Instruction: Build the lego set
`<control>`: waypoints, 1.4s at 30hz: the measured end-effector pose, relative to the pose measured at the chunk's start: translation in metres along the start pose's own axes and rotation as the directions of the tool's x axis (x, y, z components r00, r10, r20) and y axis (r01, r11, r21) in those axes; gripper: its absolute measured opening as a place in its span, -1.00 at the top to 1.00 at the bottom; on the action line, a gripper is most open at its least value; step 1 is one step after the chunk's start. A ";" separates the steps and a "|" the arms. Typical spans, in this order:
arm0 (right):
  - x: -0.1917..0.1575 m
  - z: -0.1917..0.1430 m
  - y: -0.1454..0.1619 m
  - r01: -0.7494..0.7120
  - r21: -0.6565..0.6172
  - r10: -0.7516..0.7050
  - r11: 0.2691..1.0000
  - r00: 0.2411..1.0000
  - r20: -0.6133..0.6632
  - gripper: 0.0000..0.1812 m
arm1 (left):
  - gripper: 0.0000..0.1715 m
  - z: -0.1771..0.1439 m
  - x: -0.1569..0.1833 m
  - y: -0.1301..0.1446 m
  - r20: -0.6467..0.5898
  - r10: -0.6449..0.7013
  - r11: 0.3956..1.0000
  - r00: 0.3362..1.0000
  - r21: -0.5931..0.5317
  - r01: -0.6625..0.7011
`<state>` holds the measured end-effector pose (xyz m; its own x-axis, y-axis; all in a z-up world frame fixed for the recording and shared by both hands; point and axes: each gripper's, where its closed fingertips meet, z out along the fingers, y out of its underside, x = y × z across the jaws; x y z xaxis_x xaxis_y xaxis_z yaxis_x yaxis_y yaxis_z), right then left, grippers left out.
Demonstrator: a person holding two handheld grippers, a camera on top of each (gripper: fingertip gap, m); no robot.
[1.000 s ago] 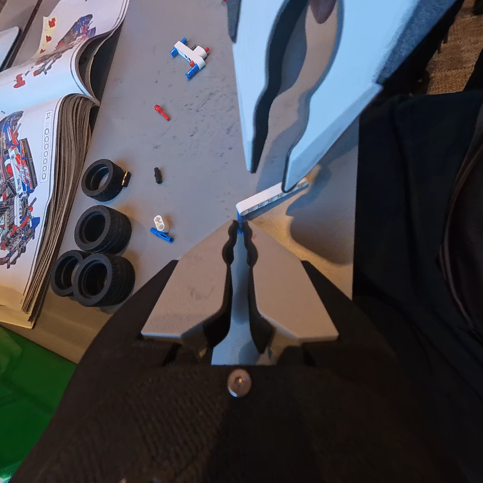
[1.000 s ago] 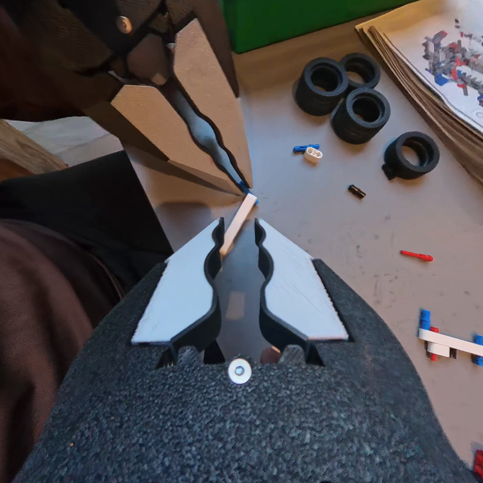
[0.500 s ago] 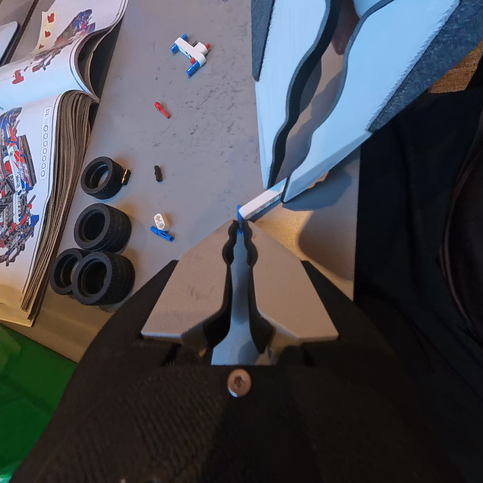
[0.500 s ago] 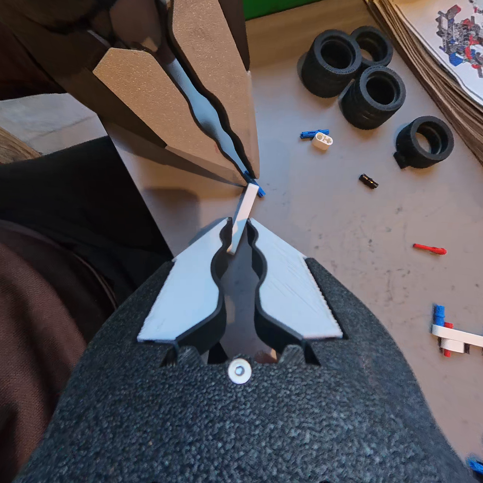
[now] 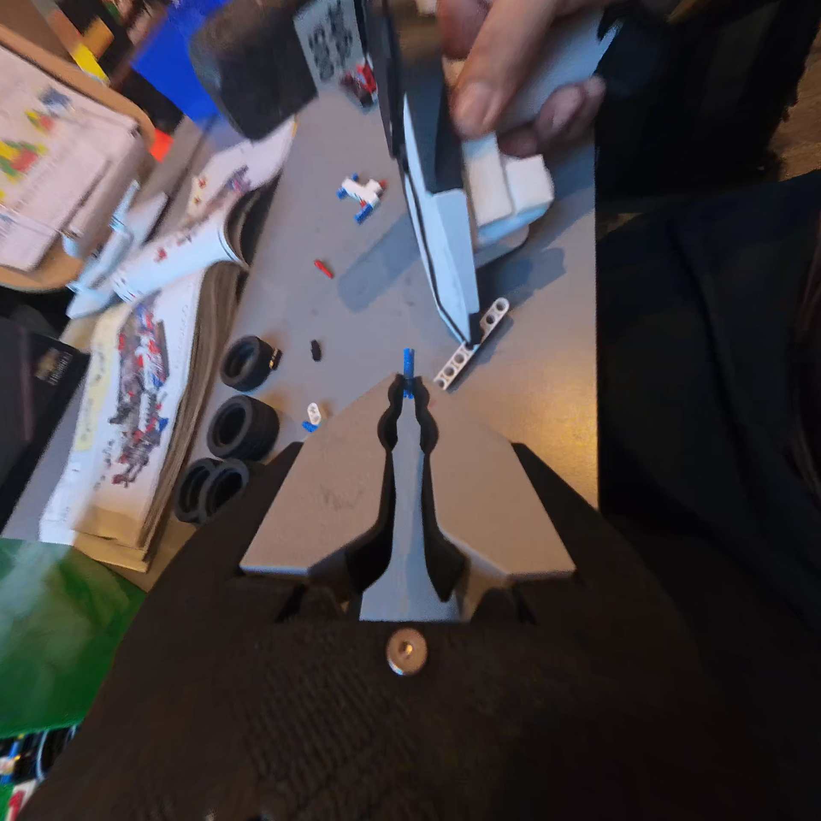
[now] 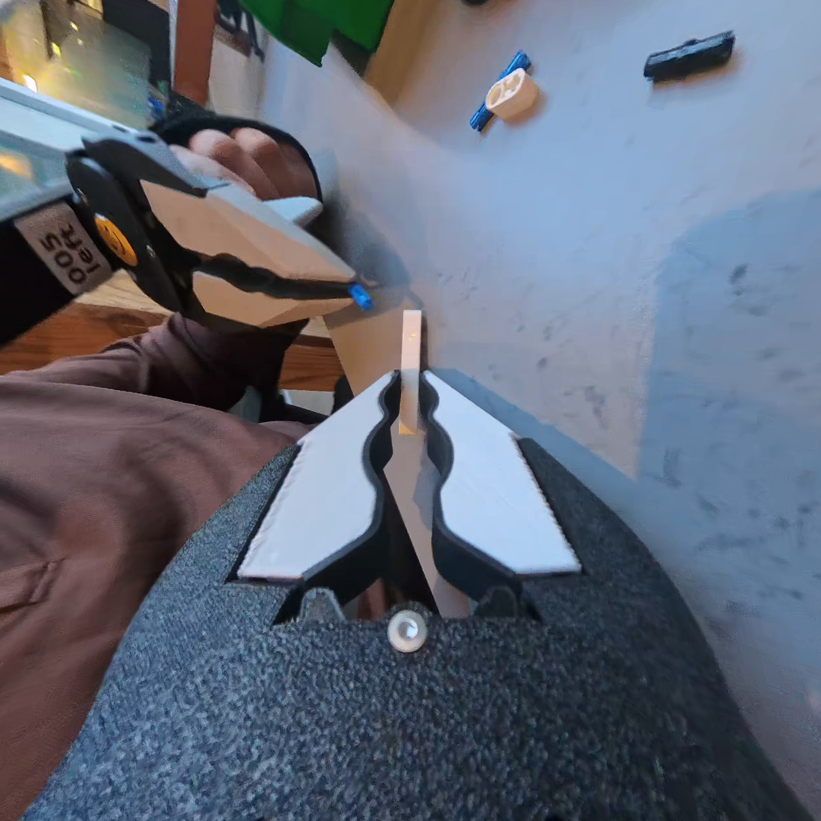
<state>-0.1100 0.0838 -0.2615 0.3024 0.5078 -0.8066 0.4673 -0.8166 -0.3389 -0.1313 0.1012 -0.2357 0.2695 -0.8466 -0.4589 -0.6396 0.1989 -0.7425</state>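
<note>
Jaws pinched: your left gripper [image 5: 407,386] holds the blue pin [image 5: 408,360], right gripper [image 6: 409,377] the white beam [image 6: 409,351]. Next, align pin with a beam hole.

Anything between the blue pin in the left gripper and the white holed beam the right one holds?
Nothing visible. The small blue pin sticks out of the shut left gripper; the white holed beam, clamped in the right gripper, sits just beside it, only bare grey tabletop showing in the gap.
</note>
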 end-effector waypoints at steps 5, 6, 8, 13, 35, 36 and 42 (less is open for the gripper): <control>-0.002 0.002 -0.002 -0.070 0.001 0.070 0.998 0.995 0.073 0.92 | 0.98 0.005 0.009 0.004 -0.046 0.025 0.999 0.999 -0.028 -0.026; -0.003 0.002 -0.001 -0.078 -0.004 0.078 0.997 0.993 0.084 0.92 | 0.98 0.007 0.010 0.006 -0.044 0.035 0.998 0.998 -0.047 -0.037; -0.005 0.003 0.000 -0.088 -0.016 0.089 0.996 0.991 0.104 0.92 | 0.98 0.010 0.012 0.011 -0.041 0.064 0.994 0.997 -0.083 -0.067; -0.005 0.004 -0.001 -0.100 -0.016 0.102 0.995 0.988 0.113 0.92 | 0.98 0.012 0.014 0.010 -0.025 0.104 0.990 0.994 -0.088 -0.105; 0.004 -0.008 0.008 0.463 -0.154 -0.485 0.873 0.791 -0.372 0.74 | 0.98 0.010 -0.003 0.010 0.075 0.089 0.992 0.993 -0.091 -0.082; 0.002 -0.008 0.010 0.453 -0.148 -0.475 0.879 0.805 -0.356 0.74 | 0.98 0.010 -0.004 0.011 0.073 0.079 0.993 0.994 -0.095 -0.072; -0.022 0.014 0.011 0.498 -0.098 -0.505 0.862 0.824 -0.255 0.74 | 0.98 0.009 -0.022 0.019 0.141 0.010 0.992 0.990 -0.127 0.008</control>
<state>-0.1235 0.0598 -0.2540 0.2254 0.9013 -0.3700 0.6343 -0.4240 -0.6464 -0.1429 0.1280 -0.2448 0.3623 -0.7665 -0.5303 -0.7232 0.1277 -0.6787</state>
